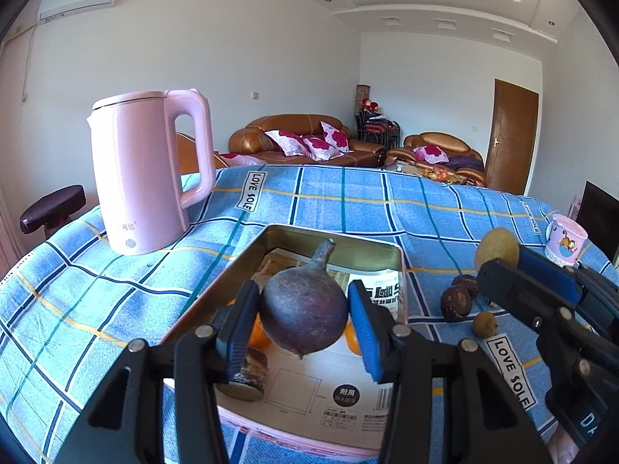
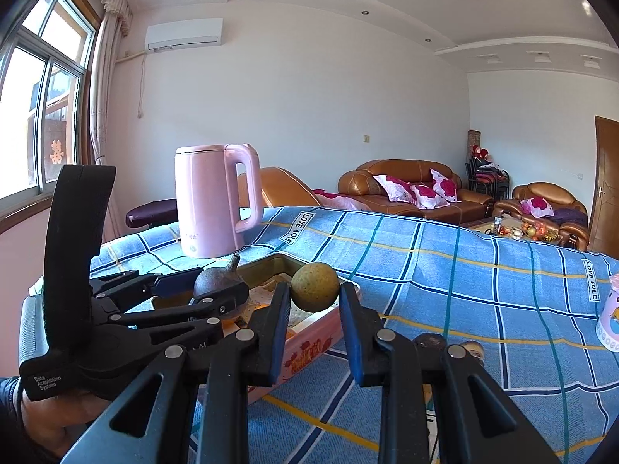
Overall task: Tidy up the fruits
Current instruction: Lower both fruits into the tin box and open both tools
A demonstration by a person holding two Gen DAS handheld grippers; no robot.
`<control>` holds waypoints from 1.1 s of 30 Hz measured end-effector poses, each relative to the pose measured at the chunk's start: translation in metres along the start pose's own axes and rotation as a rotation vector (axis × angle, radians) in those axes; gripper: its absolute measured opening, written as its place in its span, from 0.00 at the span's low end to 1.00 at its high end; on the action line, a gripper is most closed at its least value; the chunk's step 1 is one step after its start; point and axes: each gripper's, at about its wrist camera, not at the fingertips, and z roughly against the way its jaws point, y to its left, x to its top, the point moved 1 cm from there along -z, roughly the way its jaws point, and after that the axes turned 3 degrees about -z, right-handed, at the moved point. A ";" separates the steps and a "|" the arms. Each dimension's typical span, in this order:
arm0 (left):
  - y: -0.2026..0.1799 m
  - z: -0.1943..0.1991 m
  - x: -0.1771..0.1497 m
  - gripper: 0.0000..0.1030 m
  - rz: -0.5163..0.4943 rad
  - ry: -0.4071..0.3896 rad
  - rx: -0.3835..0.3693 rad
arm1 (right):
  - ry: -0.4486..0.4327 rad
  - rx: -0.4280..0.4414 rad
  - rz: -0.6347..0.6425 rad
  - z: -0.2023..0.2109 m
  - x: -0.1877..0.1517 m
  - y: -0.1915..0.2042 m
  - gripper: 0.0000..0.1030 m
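My left gripper (image 1: pixel 303 311) is shut on a dark purple round fruit with a stem (image 1: pixel 305 301), held above an open tin box (image 1: pixel 340 245) lined with paper. Two oranges (image 1: pixel 258 335) and a brown fruit (image 1: pixel 247 377) lie in the box. My right gripper (image 2: pixel 315 297) is shut on a small yellow-brown round fruit (image 2: pixel 315 286), held just right of the box's pink wall (image 2: pixel 309 342). In the left wrist view that gripper (image 1: pixel 510 262) carries the yellow fruit (image 1: pixel 497 248) at the right. On the cloth lie two dark brown fruits (image 1: pixel 456 302) and a small tan one (image 1: pixel 484 324).
A pink kettle (image 1: pixel 147 170) stands on the blue checked cloth (image 1: pixel 348 201) behind and left of the box. A printed mug (image 1: pixel 565 240) stands at the far right edge. A dark stool (image 1: pixel 52 208) is beyond the table's left edge; sofas lie behind.
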 end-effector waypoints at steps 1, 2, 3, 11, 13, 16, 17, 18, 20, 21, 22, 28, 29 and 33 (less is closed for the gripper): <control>0.002 -0.001 0.000 0.48 0.002 0.005 0.002 | 0.002 0.005 0.003 -0.002 0.000 0.002 0.27; 0.004 -0.001 -0.001 0.48 0.003 0.010 0.004 | 0.004 0.009 0.005 -0.003 0.000 0.004 0.27; 0.005 -0.002 -0.001 0.48 0.006 0.014 0.008 | 0.006 0.013 0.008 -0.005 0.000 0.006 0.27; 0.019 -0.002 -0.002 0.48 0.020 0.028 0.025 | 0.019 0.034 0.022 -0.014 0.002 0.018 0.27; 0.022 -0.002 -0.003 0.48 0.024 0.032 0.028 | 0.021 0.037 0.023 -0.016 0.002 0.019 0.27; 0.025 -0.002 -0.004 0.48 0.029 0.037 0.026 | 0.025 0.042 0.025 -0.019 0.002 0.023 0.27; 0.025 -0.001 -0.005 0.48 0.030 0.038 0.026 | 0.027 0.042 0.026 -0.020 0.002 0.023 0.27; 0.026 -0.001 -0.005 0.48 0.031 0.038 0.025 | 0.029 0.044 0.027 -0.020 0.001 0.024 0.27; 0.027 -0.001 -0.005 0.48 0.030 0.039 0.023 | 0.035 0.044 0.030 -0.023 0.000 0.026 0.27; 0.027 -0.001 -0.005 0.48 0.030 0.041 0.022 | 0.039 0.044 0.031 -0.024 0.000 0.027 0.27; 0.028 -0.002 -0.005 0.48 0.028 0.045 0.020 | 0.042 0.043 0.031 -0.026 0.000 0.027 0.27; 0.031 -0.007 -0.006 0.48 0.031 0.077 0.009 | 0.062 0.042 0.025 -0.033 -0.001 0.027 0.27; 0.032 -0.008 -0.006 0.48 0.031 0.079 0.006 | 0.065 0.042 0.025 -0.034 -0.001 0.027 0.27; 0.031 -0.008 -0.006 0.48 0.023 0.085 0.006 | 0.085 0.049 0.023 -0.038 -0.001 0.027 0.27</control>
